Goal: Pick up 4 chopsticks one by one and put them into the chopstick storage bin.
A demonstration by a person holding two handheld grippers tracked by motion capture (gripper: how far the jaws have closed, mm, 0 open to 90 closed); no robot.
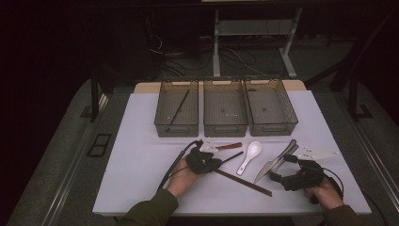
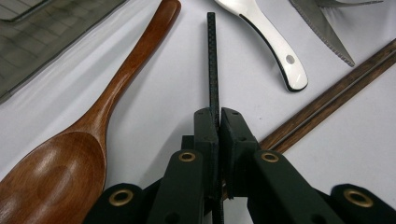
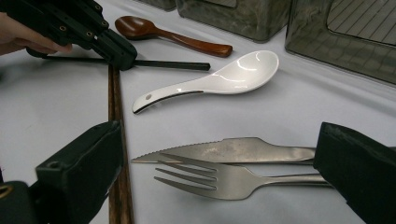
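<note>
Three grey bins, one dark stick in the leftmost; left hand-held gripper tight on black chopstick; right hand-held gripper wide.

Room is kept dark; only the white desk is lit from above. Grey floor is seen on both sides. A white-legged frame and loose cables are seen behind the desk. Dark posts are set at the edges.
</note>
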